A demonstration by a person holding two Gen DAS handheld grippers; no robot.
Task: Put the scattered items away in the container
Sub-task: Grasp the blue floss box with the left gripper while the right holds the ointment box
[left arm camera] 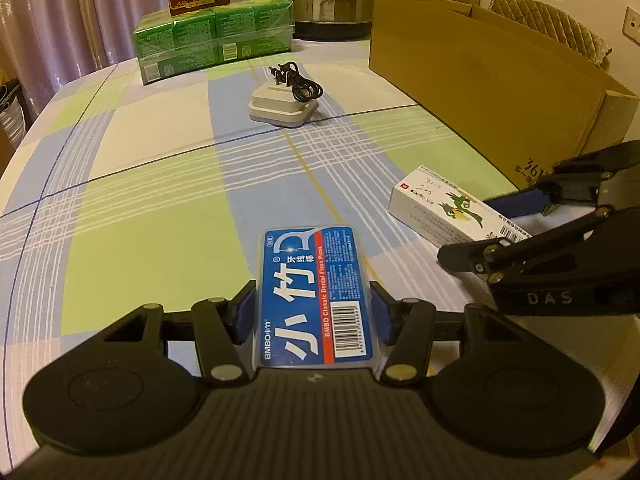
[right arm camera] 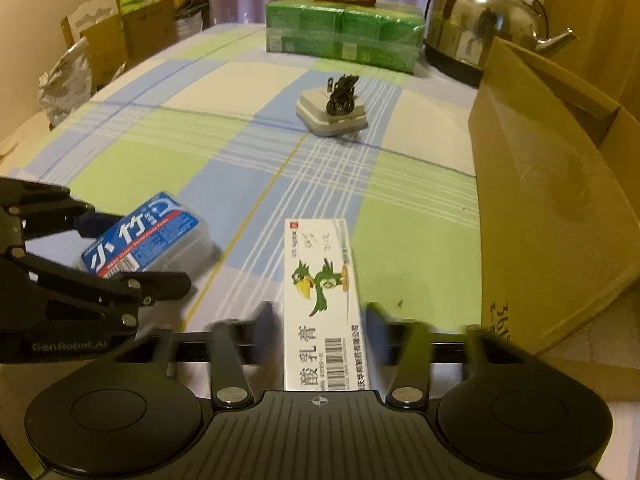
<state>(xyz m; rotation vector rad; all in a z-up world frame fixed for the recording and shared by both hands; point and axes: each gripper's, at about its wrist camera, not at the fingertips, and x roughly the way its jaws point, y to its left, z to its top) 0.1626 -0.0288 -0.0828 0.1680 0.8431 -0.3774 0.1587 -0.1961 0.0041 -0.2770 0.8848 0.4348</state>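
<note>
The left gripper (left arm camera: 316, 312) has its pads pressed against the floss box (left arm camera: 316, 296). The right gripper (right arm camera: 320, 328) straddles the ointment box (right arm camera: 320, 300), blurred, with gaps at both sides, so not gripping. Lifted now, that box could slip before reaching the carton (right arm camera: 560, 184); the charger (right arm camera: 332, 114) waits farther back.

Blue floss box (left arm camera: 316, 292), white ointment box (right arm camera: 320, 300), flat.
</note>
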